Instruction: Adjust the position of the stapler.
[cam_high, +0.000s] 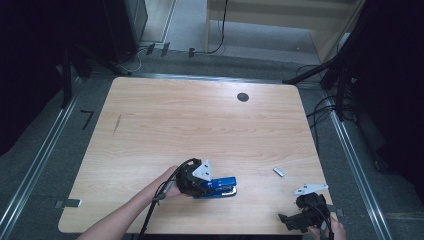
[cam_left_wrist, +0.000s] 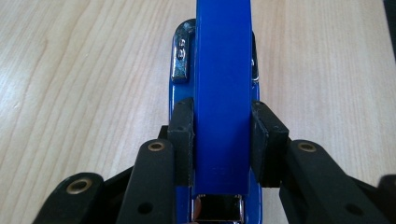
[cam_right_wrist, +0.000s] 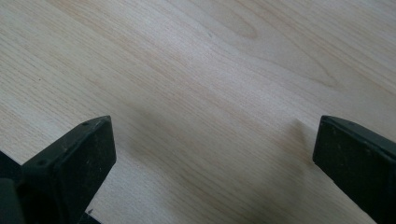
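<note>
A blue stapler lies on the wooden table near its front edge, pointing right. My left gripper is shut on it from the left. In the left gripper view both black pads press the sides of the stapler's blue top arm, with its metal base plate beyond them. My right gripper rests at the front right corner, a hand behind it. In the right gripper view its fingertips stand wide apart over bare wood, so the right gripper is open and holds nothing.
A small silver strip, perhaps staples, lies right of the stapler. A dark round grommet sits near the far edge. Cables and black stand legs surround the table on the floor.
</note>
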